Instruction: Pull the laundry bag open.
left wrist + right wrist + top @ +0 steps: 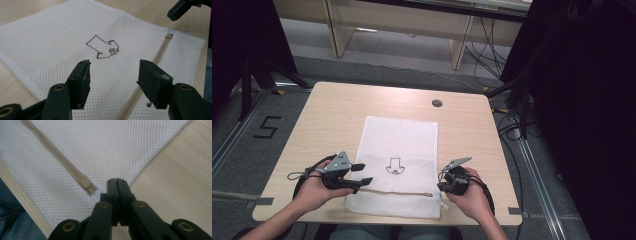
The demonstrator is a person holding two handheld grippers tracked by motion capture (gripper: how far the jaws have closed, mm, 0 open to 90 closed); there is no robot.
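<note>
A white mesh bag point(399, 150), full of tiny holes, is lying on a light wooden table point(327, 115). A dark arrow drawing point(103, 47) is showing on it, and a tan zipper point(53, 157) is running along it. The left gripper point(362, 174) and right gripper point(443, 186) are looking black.

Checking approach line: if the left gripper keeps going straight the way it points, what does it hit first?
Probably the white mesh bag, near the drawn arrow; the left gripper has open jaws over it.

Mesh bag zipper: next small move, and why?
Probably close the left gripper on the mesh bag beside the zipper to brace it. Its jaws stand open over the mesh with nothing between them, while the right gripper sits shut at the zipper's end by the slider, seemingly pinching the bag's edge there.
</note>
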